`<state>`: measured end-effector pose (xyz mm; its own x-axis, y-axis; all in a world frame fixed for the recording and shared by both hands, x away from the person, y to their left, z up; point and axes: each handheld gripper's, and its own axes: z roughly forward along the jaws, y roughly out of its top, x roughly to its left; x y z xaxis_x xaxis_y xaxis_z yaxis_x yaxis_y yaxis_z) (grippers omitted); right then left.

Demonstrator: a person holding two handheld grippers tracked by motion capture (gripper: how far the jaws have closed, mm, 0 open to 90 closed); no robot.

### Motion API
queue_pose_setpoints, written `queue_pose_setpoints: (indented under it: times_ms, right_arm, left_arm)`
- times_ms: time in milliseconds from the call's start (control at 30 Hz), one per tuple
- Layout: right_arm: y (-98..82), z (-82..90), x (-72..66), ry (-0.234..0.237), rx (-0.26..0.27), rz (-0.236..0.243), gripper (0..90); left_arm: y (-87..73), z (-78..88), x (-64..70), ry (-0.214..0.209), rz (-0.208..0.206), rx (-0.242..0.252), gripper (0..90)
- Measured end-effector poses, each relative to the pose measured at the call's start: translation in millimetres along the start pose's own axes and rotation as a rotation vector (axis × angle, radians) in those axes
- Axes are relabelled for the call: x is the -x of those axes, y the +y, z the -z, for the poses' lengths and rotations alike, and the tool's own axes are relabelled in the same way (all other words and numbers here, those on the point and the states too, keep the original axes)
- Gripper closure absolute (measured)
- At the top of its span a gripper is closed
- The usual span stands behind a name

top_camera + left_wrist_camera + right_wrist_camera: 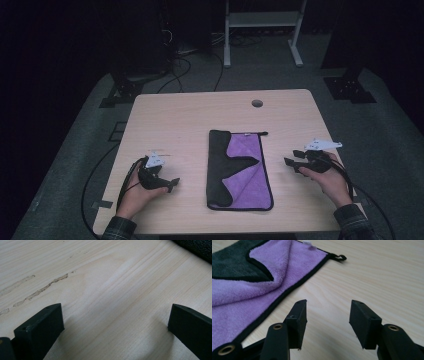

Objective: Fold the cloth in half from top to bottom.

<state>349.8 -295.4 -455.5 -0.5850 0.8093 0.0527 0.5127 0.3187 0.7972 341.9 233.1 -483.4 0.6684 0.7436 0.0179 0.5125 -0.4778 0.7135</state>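
A purple towel (245, 182) with black trim lies folded lengthwise in the middle of the wooden table (185, 115), its dark grey side turned over the left half. Left of it, a hand holds my left gripper (172, 184) low over bare wood. In the left gripper view the left gripper (116, 312) is open wide with nothing between the jaws, and a dark towel edge (197, 246) shows at the top right. My right gripper (292, 157) hovers just right of the towel. In the right gripper view the right gripper (328, 307) is open and empty above wood, beside the towel (242, 290) and its hang loop (338, 257).
A round cable hole (257, 103) sits near the table's far edge. Beyond the table stand a white frame (262, 20), floor cables (185, 65) and black stand bases (350, 87). Scuff marks (42, 288) streak the wood in front of the left gripper.
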Motion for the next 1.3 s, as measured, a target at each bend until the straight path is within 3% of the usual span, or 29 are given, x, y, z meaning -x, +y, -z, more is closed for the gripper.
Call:
queue_pose_setpoints:
  times_ms: [1067, 1300]
  right_arm:
    - [49.4, -34.6, -41.7, 0.129, 0.031, 0.100, 45.5]
    - [60.2, -45.2, -54.7, 0.178, 0.035, 0.114, 45.7]
  left_arm:
    - [-0.1, 0.0, 0.7, 0.003, 0.005, 0.000, 0.0]
    - [-0.1, 0.0, 0.7, 0.003, 0.006, 0.000, 0.0]
